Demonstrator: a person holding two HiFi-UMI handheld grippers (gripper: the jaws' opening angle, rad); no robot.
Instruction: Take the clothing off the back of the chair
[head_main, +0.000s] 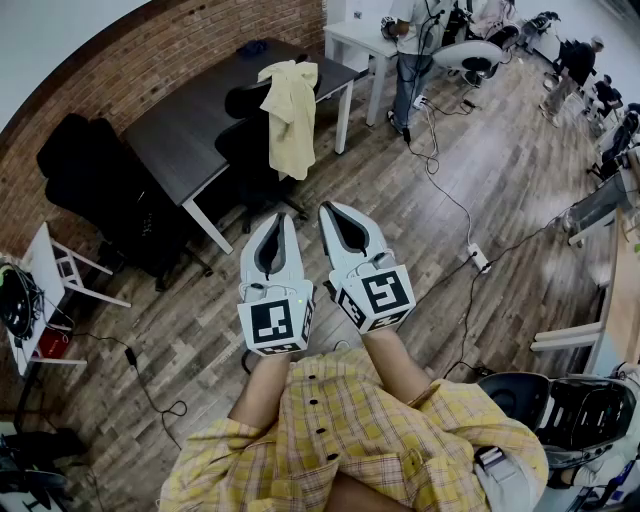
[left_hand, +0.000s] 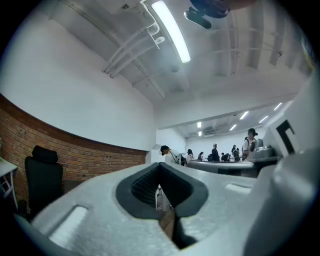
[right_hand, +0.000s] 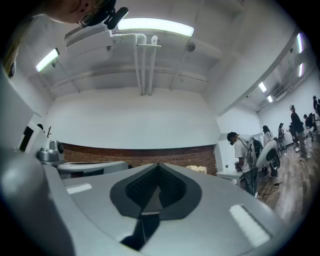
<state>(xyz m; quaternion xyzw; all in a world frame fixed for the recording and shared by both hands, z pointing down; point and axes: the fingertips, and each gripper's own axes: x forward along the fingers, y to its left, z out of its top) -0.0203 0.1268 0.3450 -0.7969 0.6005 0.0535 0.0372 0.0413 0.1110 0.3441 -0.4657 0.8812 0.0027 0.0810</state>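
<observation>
The pale yellow garment hangs over the backrest of a black office chair. The chair is pushed up against the near edge of a dark counter by the brick wall, at the far side of the scene. The cloth's weight falls down both sides of the backrest, which is likely what keeps it in place. The person stands well apart from it on the wooden floor, holding the left gripper and right gripper side by side and roughly level, aimed toward the chair. Both pairs of jaws are closed tip to tip with nothing between them, as there is nothing within reach to grasp. The task appears barely begun: the person must first approach the chair and open the jaws.
</observation>
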